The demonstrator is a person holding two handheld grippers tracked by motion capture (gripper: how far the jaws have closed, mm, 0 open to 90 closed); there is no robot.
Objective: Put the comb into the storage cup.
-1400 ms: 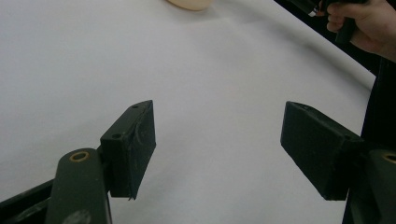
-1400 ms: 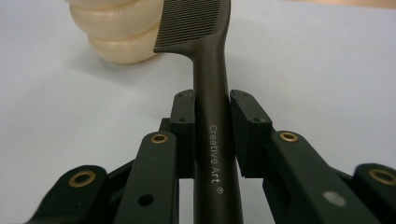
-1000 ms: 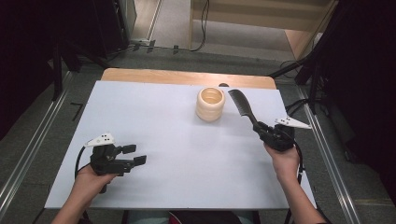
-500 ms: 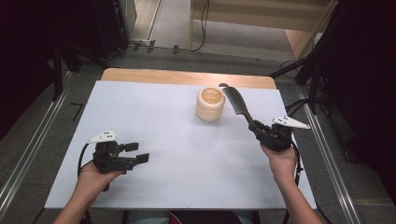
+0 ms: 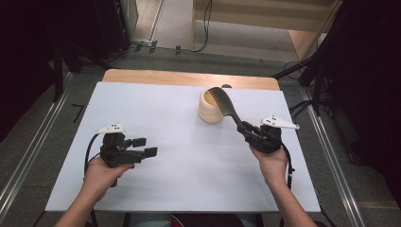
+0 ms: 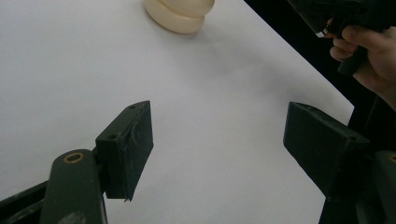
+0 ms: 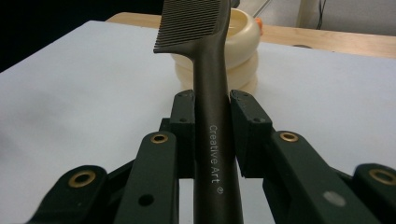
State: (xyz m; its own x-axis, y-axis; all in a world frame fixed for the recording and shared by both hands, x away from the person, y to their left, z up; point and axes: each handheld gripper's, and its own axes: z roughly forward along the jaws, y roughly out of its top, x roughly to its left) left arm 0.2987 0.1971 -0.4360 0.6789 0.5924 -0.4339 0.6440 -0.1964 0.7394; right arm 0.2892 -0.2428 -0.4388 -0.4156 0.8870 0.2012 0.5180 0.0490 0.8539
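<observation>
nearest me, at about seven o'clock on the table, my left gripper (image 5: 142, 147) hangs just over the sheet with its jaws spread wide and nothing between them, so i read it as waiting its turn. at about four o'clock my right gripper (image 5: 247, 131) has its jaws pinched tight on the handle of the black comb (image 5: 226, 105), teeth end raised and leaning toward eleven o'clock, where its tip sits over the mouth of the cream pot (image 5: 210, 108); i judge the grip is low on the handle so the comb can drop in teeth first. the white table top (image 5: 189, 189) is bare otherwise, a wood strip (image 5: 156, 77) edges it at twelve o'clock, and beyond lie grey floor and cables (image 5: 206, 28).
</observation>
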